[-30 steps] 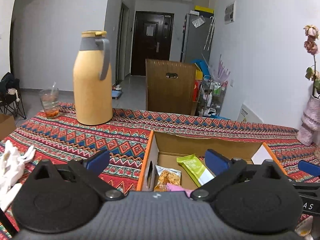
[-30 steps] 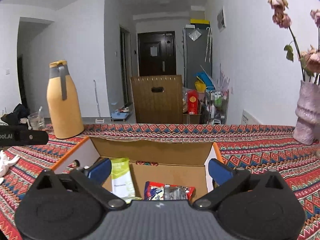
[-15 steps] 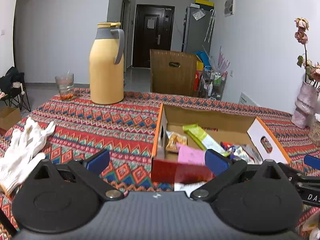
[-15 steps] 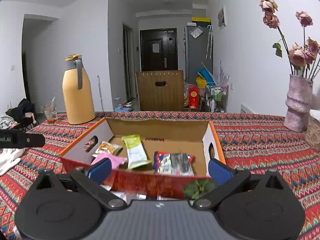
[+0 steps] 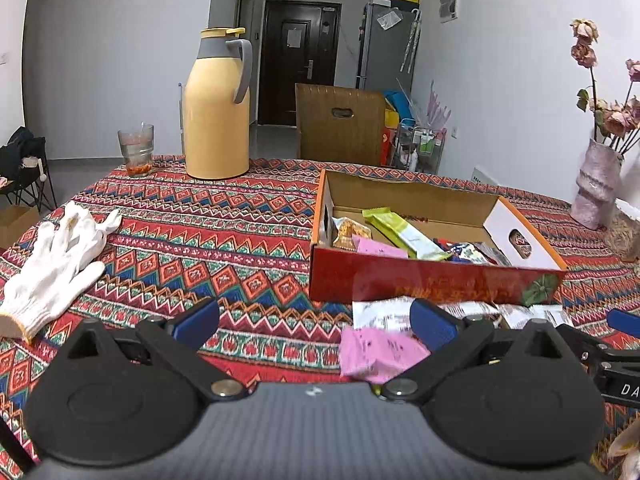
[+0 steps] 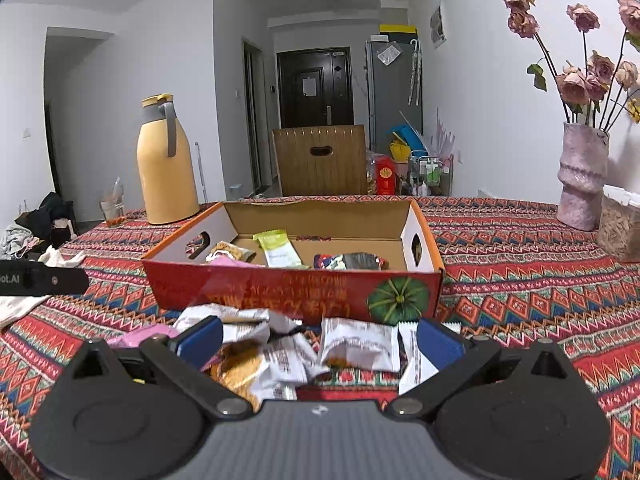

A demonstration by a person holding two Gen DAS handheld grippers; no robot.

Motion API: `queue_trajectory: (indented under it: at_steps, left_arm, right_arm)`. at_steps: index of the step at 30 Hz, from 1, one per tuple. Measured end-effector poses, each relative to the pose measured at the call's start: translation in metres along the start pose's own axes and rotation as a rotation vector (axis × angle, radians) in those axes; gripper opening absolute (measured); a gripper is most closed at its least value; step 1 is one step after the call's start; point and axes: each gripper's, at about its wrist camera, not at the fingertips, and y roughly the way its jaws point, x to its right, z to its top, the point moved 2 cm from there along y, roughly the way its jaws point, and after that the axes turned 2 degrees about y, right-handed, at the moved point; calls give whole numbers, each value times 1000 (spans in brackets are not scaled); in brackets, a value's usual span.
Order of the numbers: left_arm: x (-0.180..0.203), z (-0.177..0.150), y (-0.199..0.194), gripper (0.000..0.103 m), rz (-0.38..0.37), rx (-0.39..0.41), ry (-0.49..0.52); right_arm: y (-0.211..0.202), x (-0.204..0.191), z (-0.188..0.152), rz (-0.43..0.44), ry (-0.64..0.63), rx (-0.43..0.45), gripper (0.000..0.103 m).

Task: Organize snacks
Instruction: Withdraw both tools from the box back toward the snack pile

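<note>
One cardboard box (image 6: 296,292), one yellow thermos (image 5: 218,108), one glass (image 5: 136,150), one vase (image 6: 582,176), two white gloves (image 5: 56,264) — loose packets too jumbled to count.

Home: fridge (image 5: 390,40), patterned dining table (image 5: 240,216)

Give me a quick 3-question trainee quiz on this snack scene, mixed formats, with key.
1. True or false: the right hand-held gripper is shut on a snack packet.
2. Multiple choice: where does the green-and-white bar lie? A) inside the cardboard box B) on the cloth in front of the box C) beside the yellow thermos
3. Fill in: the loose white packets lie on the tablecloth just in ___ of the box, on the side nearest the camera.

Key:
1. False: both hand-held grippers are open, the left one too, and hold nothing.
2. A
3. front
</note>
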Motion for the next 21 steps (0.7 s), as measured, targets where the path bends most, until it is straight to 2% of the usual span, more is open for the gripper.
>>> queue_trajectory:
  at_steps: [11,21]
  left_arm:
    - [-14,-31,-26,103,-7,23,6]
    - [-33,-49,-14,103,14,-18,-20]
  right_arm:
    - [-31,-1,-20,4,-12,23,103]
    - [-33,1,-44,0,-7,-23,103]
